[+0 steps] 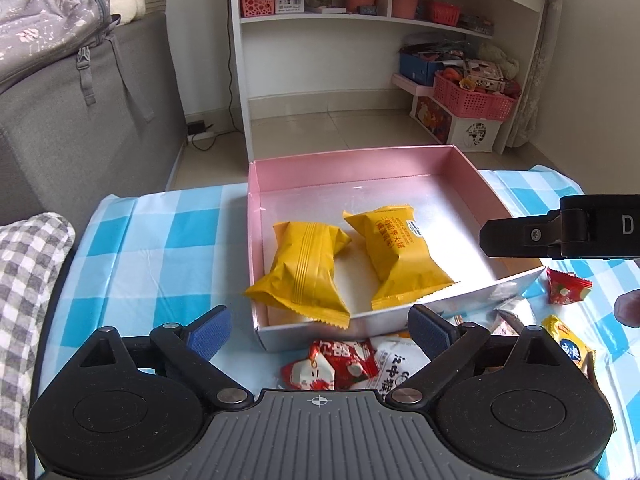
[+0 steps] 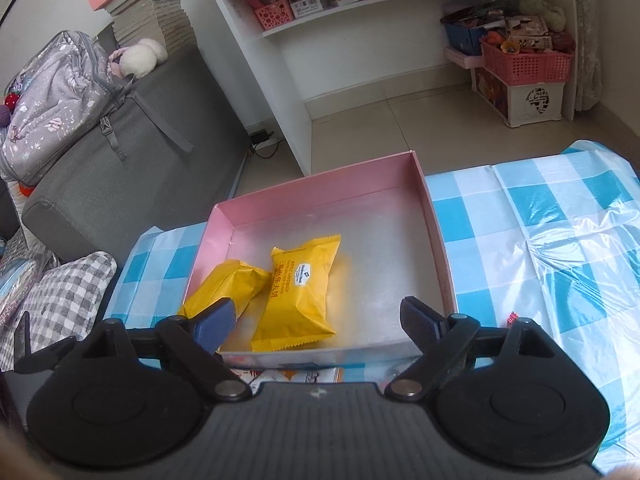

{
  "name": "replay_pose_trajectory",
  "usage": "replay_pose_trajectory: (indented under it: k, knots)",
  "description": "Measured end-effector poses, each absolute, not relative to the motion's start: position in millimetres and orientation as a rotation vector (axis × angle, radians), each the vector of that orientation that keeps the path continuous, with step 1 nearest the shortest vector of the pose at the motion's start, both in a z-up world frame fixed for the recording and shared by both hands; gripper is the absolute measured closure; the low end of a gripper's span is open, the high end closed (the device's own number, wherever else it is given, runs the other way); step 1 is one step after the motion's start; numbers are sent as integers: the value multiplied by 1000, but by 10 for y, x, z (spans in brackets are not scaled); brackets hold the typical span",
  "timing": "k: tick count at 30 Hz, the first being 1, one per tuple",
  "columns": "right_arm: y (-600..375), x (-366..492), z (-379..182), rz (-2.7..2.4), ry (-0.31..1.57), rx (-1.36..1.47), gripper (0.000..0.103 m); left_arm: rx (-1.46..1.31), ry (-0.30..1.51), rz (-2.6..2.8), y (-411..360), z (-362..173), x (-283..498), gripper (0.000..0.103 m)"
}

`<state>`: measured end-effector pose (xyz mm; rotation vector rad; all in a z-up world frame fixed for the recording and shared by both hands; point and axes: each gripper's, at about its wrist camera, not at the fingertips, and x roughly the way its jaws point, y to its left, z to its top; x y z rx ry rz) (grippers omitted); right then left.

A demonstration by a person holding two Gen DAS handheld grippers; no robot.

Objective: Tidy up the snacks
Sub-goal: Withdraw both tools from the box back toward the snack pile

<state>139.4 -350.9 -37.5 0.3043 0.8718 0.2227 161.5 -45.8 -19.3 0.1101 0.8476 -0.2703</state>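
Inside the pink box [image 1: 472, 184] on the checked table [image 1: 132, 248], two yellow snack packets [image 1: 308, 264] [image 1: 400, 256] are already laid side by side. Both the left gripper [image 1: 320, 328] and the right gripper [image 2: 316, 320] are held with jaws wide and empty. Several wrapped snacks, among them a red-and-white packet [image 1: 340, 364] and a small red one [image 1: 564, 286], are left on the table outside the box, so most sorting seems undone.

Red Chinese characters ending 华夫饼 ran along the yellow foil snack packet with the blue-and-white badge [image 1: 404, 256], 汉中 stood on the white snack wrapper [image 1: 394, 364], a white letter D marked the black gripper arm [image 1: 576, 232], other print stayed unreadable.
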Motion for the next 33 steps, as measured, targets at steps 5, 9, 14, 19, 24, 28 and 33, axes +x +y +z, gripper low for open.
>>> replay_pose_trajectory:
  k: [5,9,14,19,24,28,33]
  knots:
    - [-3524,1195,-287,234,864,277,10,104,867,-247,-387,-113,1380,4]
    - [-3523,1047,-240,232,862,257,7,94,870,-233,-336,-36,1214,3]
    - [-3518,850,-187,225,846,242,2,84,880,-209,-271,25,979,2]
    - [-3527,651,-233,226,852,246,0,62,895,-179,-194,37,769,1]
    - [-3540,546,-339,222,862,227,0,59,903,-160,-102,-6,641,1]
    - [-3566,476,-419,231,865,210,0,33,895,-150,-3,-56,560,1]
    - [-3594,416,-498,226,876,164,0,29,895,-153,44,-81,513,1]
